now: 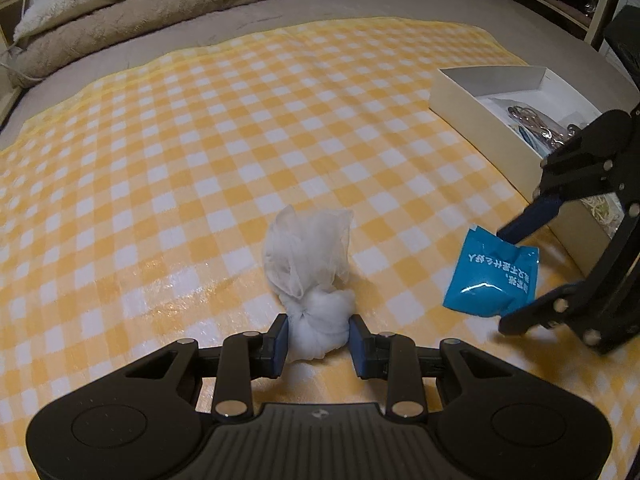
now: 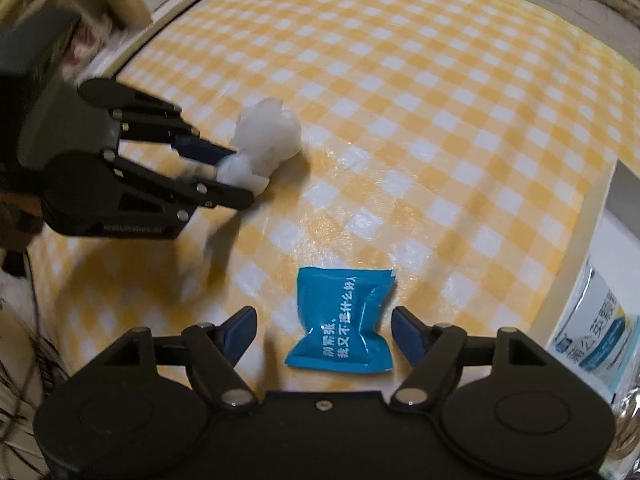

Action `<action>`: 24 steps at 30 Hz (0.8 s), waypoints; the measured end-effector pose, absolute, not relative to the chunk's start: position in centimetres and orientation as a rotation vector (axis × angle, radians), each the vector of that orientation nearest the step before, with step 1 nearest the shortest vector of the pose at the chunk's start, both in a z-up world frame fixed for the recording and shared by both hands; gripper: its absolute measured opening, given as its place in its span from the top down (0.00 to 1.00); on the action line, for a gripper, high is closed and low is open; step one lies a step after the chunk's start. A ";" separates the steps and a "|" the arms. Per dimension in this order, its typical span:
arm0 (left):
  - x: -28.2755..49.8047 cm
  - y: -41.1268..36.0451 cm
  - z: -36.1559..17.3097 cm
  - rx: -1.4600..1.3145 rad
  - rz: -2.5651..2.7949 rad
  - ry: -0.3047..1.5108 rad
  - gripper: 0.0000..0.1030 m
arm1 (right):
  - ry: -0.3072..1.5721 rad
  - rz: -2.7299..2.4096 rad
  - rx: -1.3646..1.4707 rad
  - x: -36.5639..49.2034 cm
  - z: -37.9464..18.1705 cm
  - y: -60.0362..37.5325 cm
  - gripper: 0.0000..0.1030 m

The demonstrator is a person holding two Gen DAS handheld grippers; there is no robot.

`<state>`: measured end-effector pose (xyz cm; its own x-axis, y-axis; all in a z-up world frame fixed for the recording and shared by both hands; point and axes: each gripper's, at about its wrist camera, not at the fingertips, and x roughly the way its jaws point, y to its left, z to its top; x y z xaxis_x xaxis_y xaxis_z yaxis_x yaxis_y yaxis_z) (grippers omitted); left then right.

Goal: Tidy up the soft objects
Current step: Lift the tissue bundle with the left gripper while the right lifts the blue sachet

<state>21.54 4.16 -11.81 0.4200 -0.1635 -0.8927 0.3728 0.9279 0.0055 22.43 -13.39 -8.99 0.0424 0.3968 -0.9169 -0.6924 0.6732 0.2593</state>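
A crumpled white cloth bundle lies on the yellow checked sheet. My left gripper has its two blue pads against the bundle's near knotted end and is shut on it. The right wrist view shows the same bundle held by the left gripper. A blue packet with white writing lies flat on the sheet between the spread fingers of my right gripper, which is open and not touching it. The packet and right gripper also show in the left wrist view.
An open white cardboard box with small items inside stands on the sheet at the right. A box wall and a printed pouch are close at the right. Beige blankets lie beyond the sheet.
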 end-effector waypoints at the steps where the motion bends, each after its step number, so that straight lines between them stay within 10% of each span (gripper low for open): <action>1: 21.6 4.2 -11.8 0.215 -0.338 1.086 0.68 | 1.270 0.844 -0.311 22.3 -9.1 -13.2 0.37; 5: 21.7 4.2 -11.7 0.212 -0.329 1.072 0.69 | 1.262 0.832 -0.363 22.0 -9.5 -13.0 0.60; 24: 20.5 3.2 -5.6 0.126 -0.288 0.871 0.69 | 1.022 0.727 -0.231 22.0 -3.3 -16.5 0.64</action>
